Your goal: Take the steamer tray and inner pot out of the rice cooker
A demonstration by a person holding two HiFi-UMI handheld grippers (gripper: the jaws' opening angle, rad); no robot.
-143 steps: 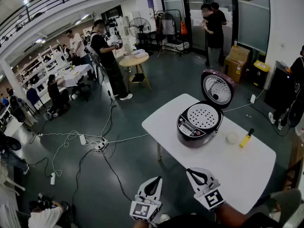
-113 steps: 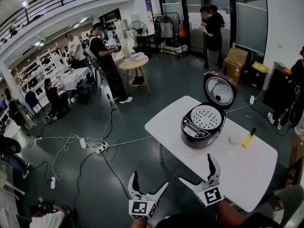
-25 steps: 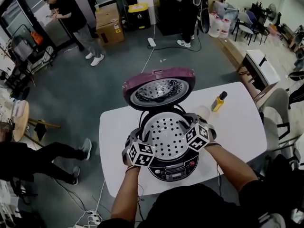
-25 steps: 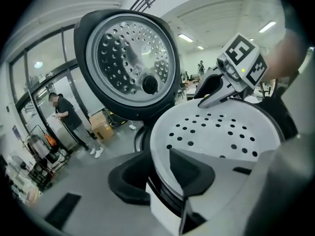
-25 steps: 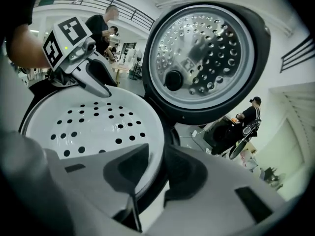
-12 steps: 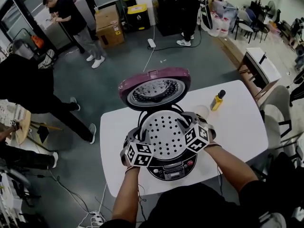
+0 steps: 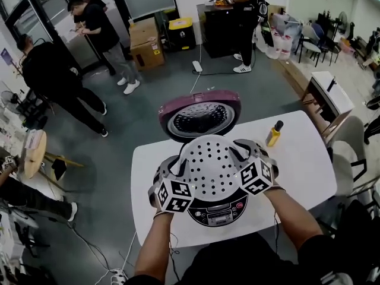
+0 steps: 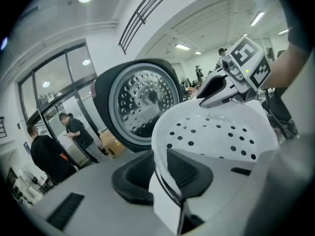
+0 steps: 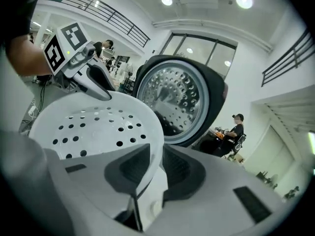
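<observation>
White surface [image 7: 297, 159], rounded corners, on a grey floor; people stand well back near the far doors. Rice cooker [image 7: 217, 211] sits at the surface's middle, control panel toward the person. Its maroon lid [image 7: 200, 114] stands hinged open at the back, with the perforated metal inner face [image 8: 140, 100] turned forward. Steamer tray [image 7: 214, 165], white and dotted with round holes, is held level over the cooker's body, between the two grippers. From the head view it covers the cooker's opening, and its far rim overlaps the lid's lower edge. What lies in the cooker below it cannot be seen. Left gripper [image 7: 178, 170] is on the tray's left rim. In the left gripper view [image 8: 160, 167] the jaws stand narrow and clamped, one dark pad inside the tray wall and one outside, rim pinched between them. Right gripper [image 7: 240, 152] is on the opposite, right rim. The right gripper view [image 9: 155, 168] shows the same narrow pinch, a pad on either side of the wall. Each gripper shows across the tray in the other's view, biting the far rim. Small yellow bottle [image 7: 273, 133] with a dark cap stands on the surface right of the lid, apart from the cooker.
</observation>
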